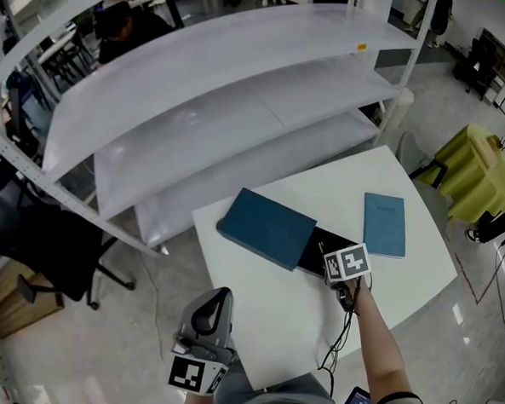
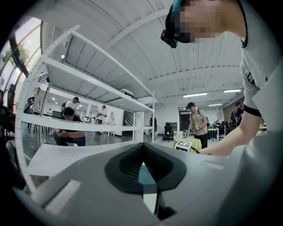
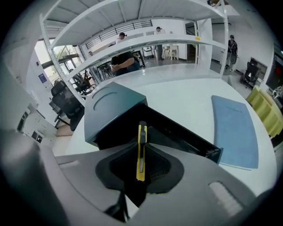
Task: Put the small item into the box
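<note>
A white shelving rack (image 1: 243, 77) with three bare tiers stands behind a white desk (image 1: 271, 309). On the desk lies a dark teal box (image 1: 266, 228). Its teal top sits shifted toward the person's left, which leaves the black inside (image 3: 177, 132) open on the right-hand end. A thin blue booklet (image 1: 384, 225) lies flat on the desk to the right of the box, close to it but not touching.

The left gripper (image 1: 204, 330) is held low at the near edge of the desk, well apart from the box. In the left gripper view its jaws are clenched together with nothing between them; only a narrow sliver of teal and white shows through the gap below where they meet.

The right gripper (image 3: 142, 143) is at the open end of the box, its marker cube (image 1: 347, 264) just beside the black part in the head view. Its jaws are clamped on a yellow utility knife (image 3: 140, 161). The knife stands edge-on between the two pads, running along the line of the jaws, with its dark tip reaching past the jaw tips. In the right gripper view the tip lies against the black opening of the box, just under the edge of the teal top. Whether the tip is inside the box or only in front of it I cannot tell.
</note>
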The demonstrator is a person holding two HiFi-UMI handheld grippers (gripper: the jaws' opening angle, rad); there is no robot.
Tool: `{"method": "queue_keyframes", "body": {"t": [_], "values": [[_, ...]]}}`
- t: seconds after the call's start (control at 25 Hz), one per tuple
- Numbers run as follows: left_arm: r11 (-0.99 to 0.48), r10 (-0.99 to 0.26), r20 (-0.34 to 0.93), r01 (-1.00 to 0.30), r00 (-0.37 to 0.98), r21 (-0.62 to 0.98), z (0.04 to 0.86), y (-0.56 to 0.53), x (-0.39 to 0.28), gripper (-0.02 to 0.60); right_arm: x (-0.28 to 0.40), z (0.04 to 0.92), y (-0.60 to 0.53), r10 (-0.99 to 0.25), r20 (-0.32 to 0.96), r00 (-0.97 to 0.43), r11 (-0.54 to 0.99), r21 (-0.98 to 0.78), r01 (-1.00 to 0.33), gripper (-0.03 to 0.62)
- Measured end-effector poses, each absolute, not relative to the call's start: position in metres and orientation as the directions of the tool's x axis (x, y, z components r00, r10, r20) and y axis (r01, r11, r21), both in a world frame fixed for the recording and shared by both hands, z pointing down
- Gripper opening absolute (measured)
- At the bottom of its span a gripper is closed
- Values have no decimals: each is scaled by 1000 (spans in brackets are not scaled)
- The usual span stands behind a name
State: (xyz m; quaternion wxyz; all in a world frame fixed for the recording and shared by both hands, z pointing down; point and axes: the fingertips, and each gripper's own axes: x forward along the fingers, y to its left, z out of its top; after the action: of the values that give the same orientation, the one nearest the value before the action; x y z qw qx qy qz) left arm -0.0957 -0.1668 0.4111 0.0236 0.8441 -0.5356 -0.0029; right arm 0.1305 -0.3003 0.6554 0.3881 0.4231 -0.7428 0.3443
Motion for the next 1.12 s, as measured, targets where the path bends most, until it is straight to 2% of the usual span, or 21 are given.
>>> {"method": "queue_keyframes", "body": {"t": [0.4, 0.92, 1.12], "values": [[-388, -920, 39, -921, 389, 42, 415, -157, -107, 17, 129, 673, -306, -314, 908, -279, 413, -134, -901, 54], [-371, -927, 42, -928, 373, 41, 415, -152, -110, 17, 128, 677, -307, -309, 901, -304, 368, -181, -912, 58], [-376, -925, 34, -926, 378, 40, 412, -151, -110, 16, 127, 673, -310, -337, 879, -338, 345, -218, -913, 92]]}}
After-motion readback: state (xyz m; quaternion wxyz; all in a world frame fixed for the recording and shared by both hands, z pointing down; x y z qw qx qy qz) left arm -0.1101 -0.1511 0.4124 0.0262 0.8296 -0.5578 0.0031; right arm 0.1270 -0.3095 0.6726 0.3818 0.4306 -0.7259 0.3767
